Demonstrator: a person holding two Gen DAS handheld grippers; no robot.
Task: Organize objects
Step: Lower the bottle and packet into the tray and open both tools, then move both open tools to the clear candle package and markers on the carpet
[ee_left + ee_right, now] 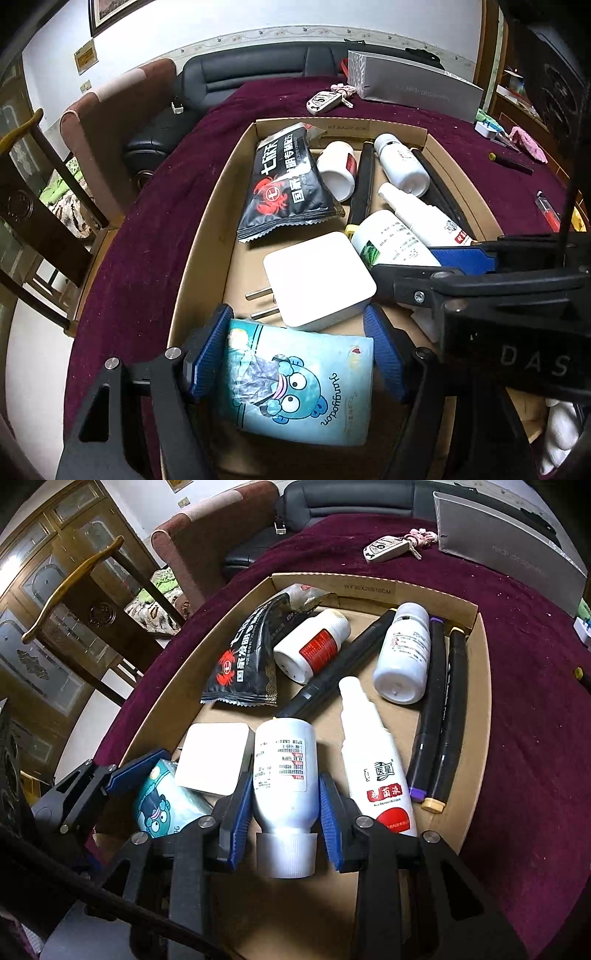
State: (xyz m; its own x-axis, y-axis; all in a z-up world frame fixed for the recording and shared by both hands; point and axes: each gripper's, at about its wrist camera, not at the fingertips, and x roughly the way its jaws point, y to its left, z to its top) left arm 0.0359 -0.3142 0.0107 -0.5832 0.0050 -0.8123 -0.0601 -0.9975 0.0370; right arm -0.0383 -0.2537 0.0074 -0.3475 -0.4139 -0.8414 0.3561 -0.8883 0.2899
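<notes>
A cardboard box (pixel 207 236) on the maroon cloth holds the objects. My left gripper (pixel 299 343) stands open around a light-blue cartoon tissue pack (pixel 299 384) at the box's near end; the pack also shows in the right wrist view (pixel 162 805). My right gripper (pixel 284 816) stands open around a white bottle (pixel 286 775) lying cap toward me. A white plug adapter (pixel 317 277) lies just beyond the tissue pack. Farther in lie a black crab snack bag (pixel 288 184), a white spray bottle (pixel 373 760), two more white bottles (pixel 404 653) and black markers (pixel 439 716).
A car key with a pink charm (pixel 328 99) and a grey paper bag (pixel 413 85) lie on the cloth beyond the box. A pen (pixel 511 162) and small items lie at the right. A black sofa (pixel 258 74) and wooden chair (pixel 40 177) stand past the table edge.
</notes>
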